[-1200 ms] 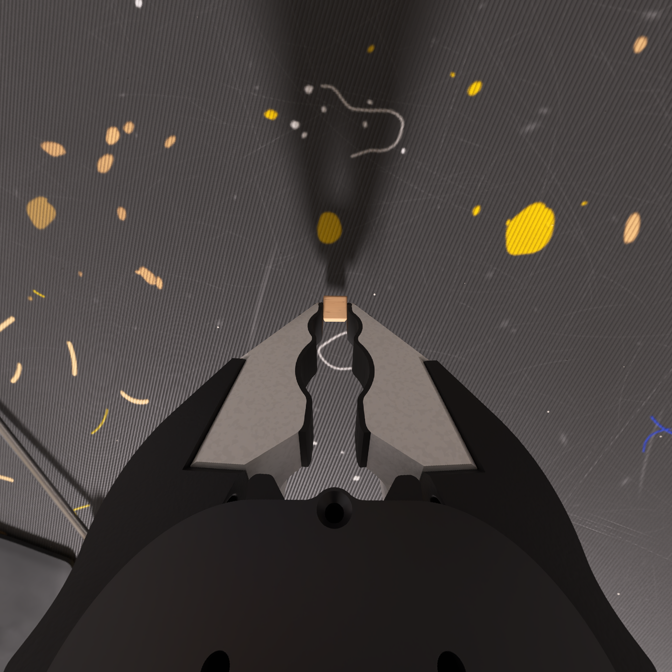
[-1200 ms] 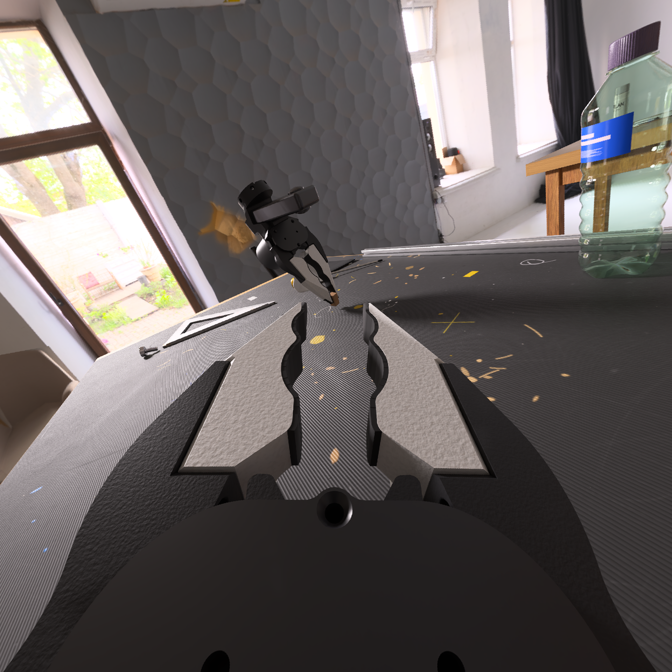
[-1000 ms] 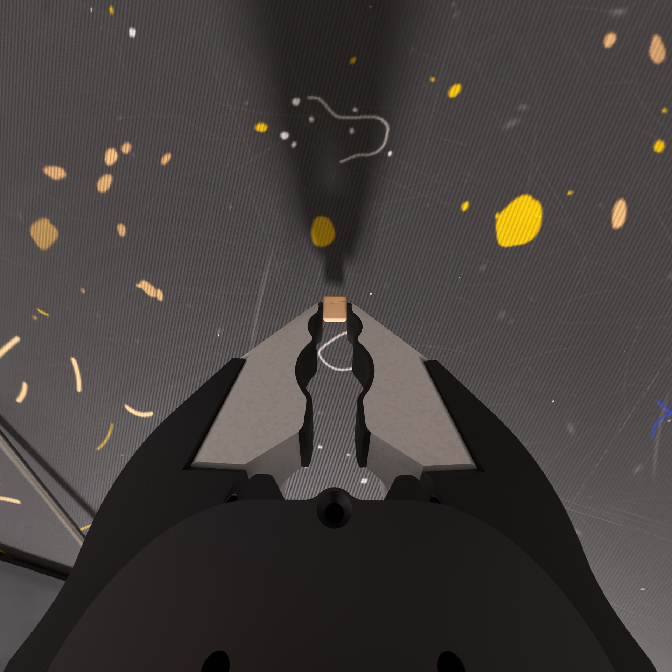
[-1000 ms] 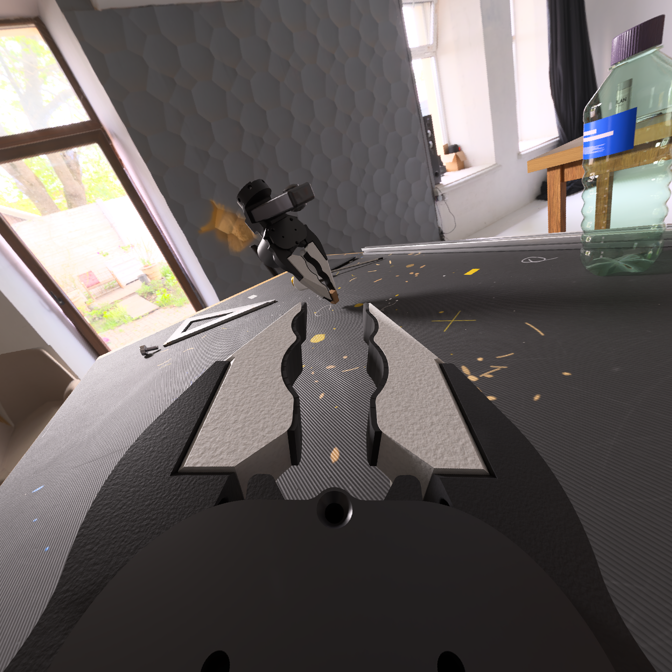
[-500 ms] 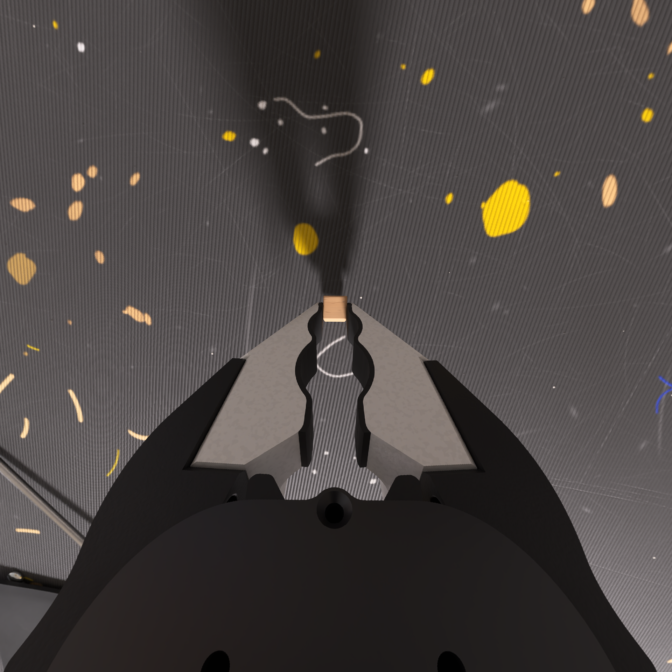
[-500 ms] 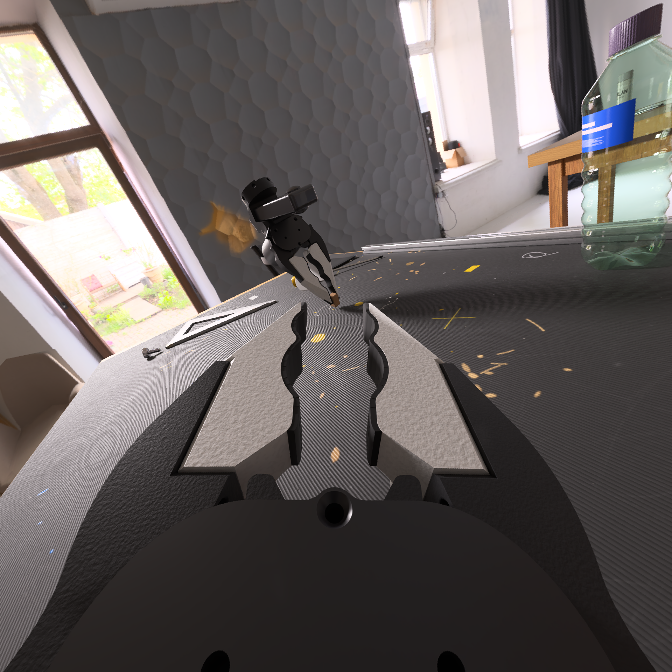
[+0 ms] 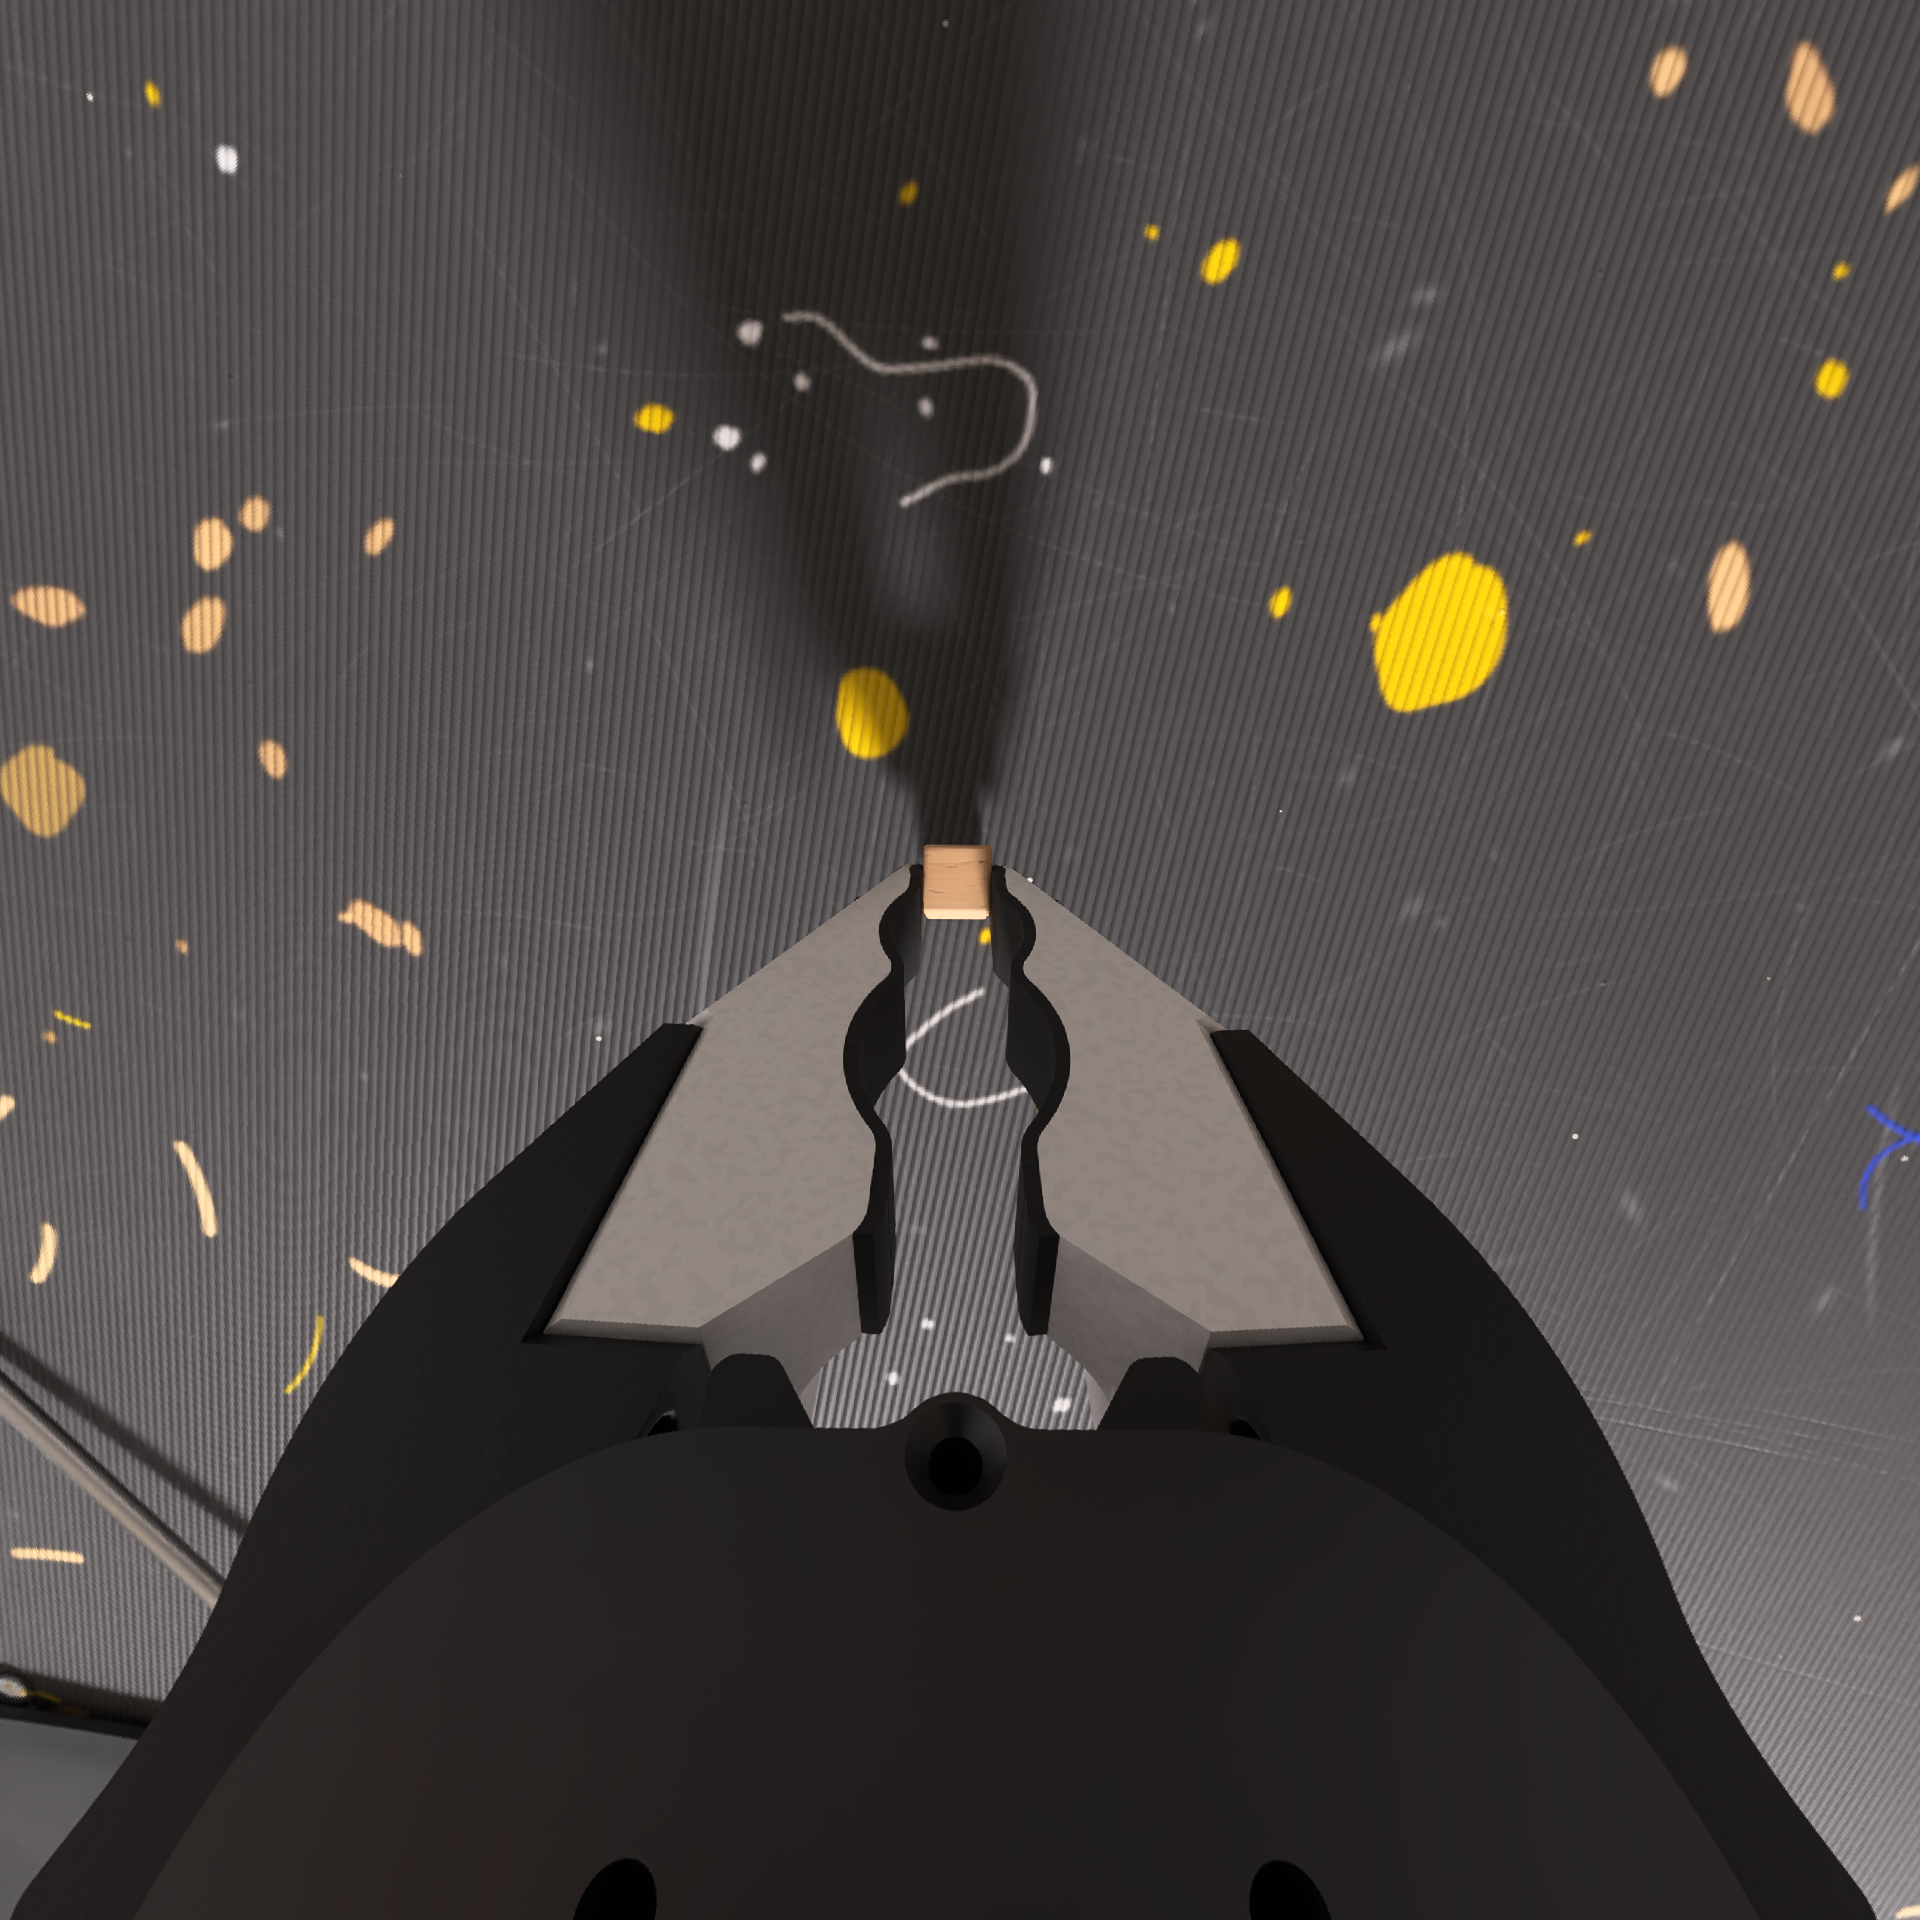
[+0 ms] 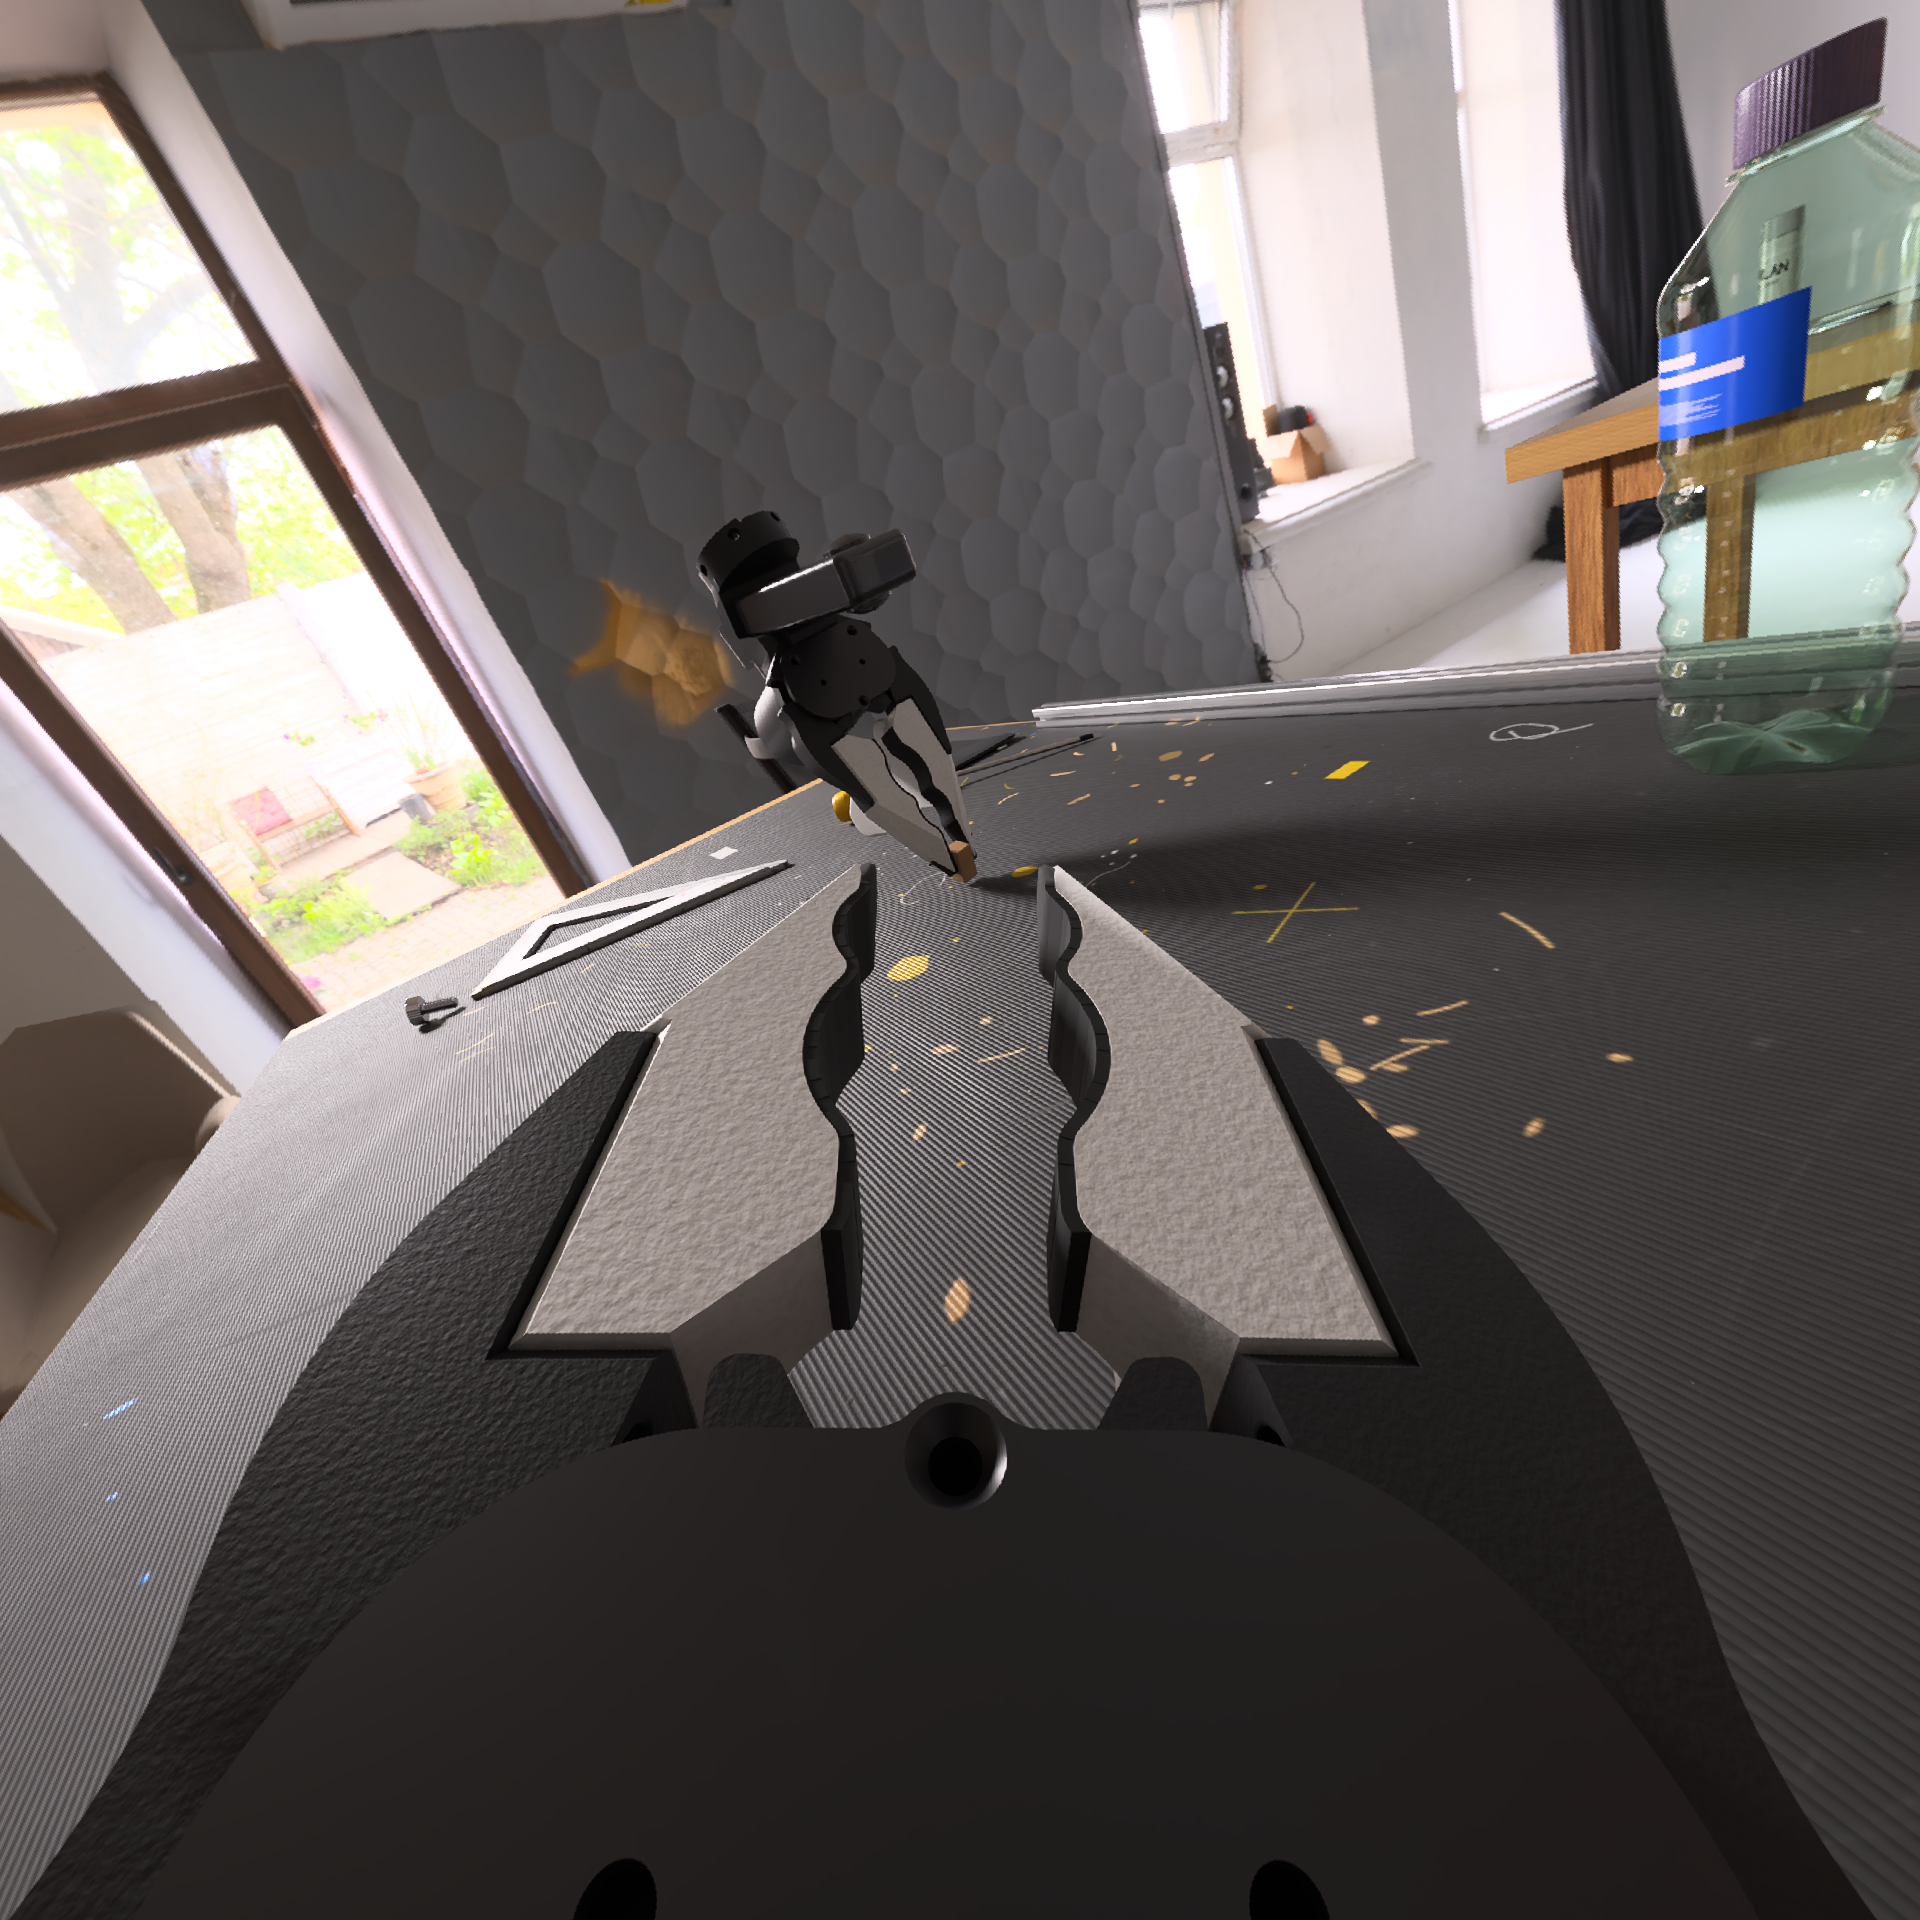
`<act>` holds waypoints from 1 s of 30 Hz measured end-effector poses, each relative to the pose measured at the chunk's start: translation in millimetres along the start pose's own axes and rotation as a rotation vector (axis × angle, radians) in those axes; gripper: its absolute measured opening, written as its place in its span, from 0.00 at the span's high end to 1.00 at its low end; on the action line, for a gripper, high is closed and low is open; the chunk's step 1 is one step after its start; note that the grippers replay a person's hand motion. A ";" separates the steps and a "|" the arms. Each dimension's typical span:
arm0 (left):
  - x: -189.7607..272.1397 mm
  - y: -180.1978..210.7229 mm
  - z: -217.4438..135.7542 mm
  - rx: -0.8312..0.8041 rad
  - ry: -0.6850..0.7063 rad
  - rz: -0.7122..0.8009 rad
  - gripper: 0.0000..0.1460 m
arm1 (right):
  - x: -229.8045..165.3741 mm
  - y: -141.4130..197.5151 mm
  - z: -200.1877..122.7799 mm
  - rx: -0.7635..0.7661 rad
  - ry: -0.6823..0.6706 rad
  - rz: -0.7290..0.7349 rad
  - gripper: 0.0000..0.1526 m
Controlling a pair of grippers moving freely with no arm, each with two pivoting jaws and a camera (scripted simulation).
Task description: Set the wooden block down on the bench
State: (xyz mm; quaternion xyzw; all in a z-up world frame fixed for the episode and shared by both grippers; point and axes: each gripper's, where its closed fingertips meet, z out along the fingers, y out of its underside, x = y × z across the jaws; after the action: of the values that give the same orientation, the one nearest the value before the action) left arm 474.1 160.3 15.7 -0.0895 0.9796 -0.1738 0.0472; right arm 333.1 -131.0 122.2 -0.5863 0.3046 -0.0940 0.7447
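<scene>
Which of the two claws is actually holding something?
The left gripper, the one tilted down toward the bench: its fingertips pinch the small wooden block. The right gripper is open, with only bench surface between its fingers.

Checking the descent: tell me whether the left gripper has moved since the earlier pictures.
Yes. In the right wrist view the left gripper has tipped steeper and sunk toward the dark bench, judged against the grey steel triangle.

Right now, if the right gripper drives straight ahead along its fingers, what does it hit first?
Probably the left gripper and the wooden block pinched at its tips, almost dead ahead low over the bench. Depth is unclear; it could graze the bench first.
</scene>
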 end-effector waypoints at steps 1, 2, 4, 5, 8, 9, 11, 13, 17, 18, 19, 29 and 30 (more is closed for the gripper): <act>0.0 0.1 0.0 0.003 0.000 -0.005 0.92 | 0.0 -0.2 -0.1 0.002 0.000 0.000 0.80; -0.1 0.4 -0.2 0.004 -0.001 -0.011 0.92 | 0.0 -0.3 -0.2 0.003 0.000 -0.001 0.80; -2.1 2.8 -1.9 -0.005 -0.017 -0.027 0.92 | -0.2 -0.4 -0.3 0.003 0.000 -0.002 0.80; -4.0 4.1 -4.6 -0.011 -0.040 -0.031 0.92 | -0.2 -0.4 -0.3 0.003 0.000 -0.002 0.80; -4.5 -3.4 -25.9 0.044 -0.120 -0.054 0.92 | -0.3 -0.3 -0.2 0.003 -0.001 -0.002 0.80; -0.9 -10.3 -37.2 0.081 -0.146 -0.062 0.92 | -0.4 -0.1 -0.1 0.002 -0.001 -0.003 0.80; 14.8 -29.9 -63.3 0.162 -0.198 -0.050 0.92 | -0.5 0.1 0.2 -0.001 -0.002 -0.004 0.80; 42.6 -54.2 -86.3 0.235 -0.239 -0.008 0.92 | -0.8 0.3 0.3 -0.003 -0.002 -0.007 0.80; 131.3 -100.9 -90.1 0.302 -0.187 0.129 0.92 | -0.8 -0.1 0.0 0.000 0.001 -0.010 0.80; 155.3 -110.4 -81.7 0.308 -0.158 0.167 0.92 | -0.8 -0.2 -0.1 0.001 0.001 -0.011 0.80; 180.1 -118.8 -69.5 0.315 -0.115 0.198 0.92 | -0.9 -0.2 -0.1 0.001 0.001 -0.012 0.80; 291.5 -147.8 24.1 0.291 0.135 0.243 0.92 | -1.2 -0.8 -0.5 0.005 0.002 -0.015 0.80; 293.3 -148.2 26.9 0.285 0.140 0.242 0.92 | -1.5 -0.8 -0.5 0.005 0.001 -0.018 0.80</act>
State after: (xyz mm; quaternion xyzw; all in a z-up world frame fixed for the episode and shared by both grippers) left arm 213.7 -41.7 24.3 0.0486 0.9495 -0.3096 0.0117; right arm 331.8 -130.9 123.4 -0.5870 0.2997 -0.1017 0.7452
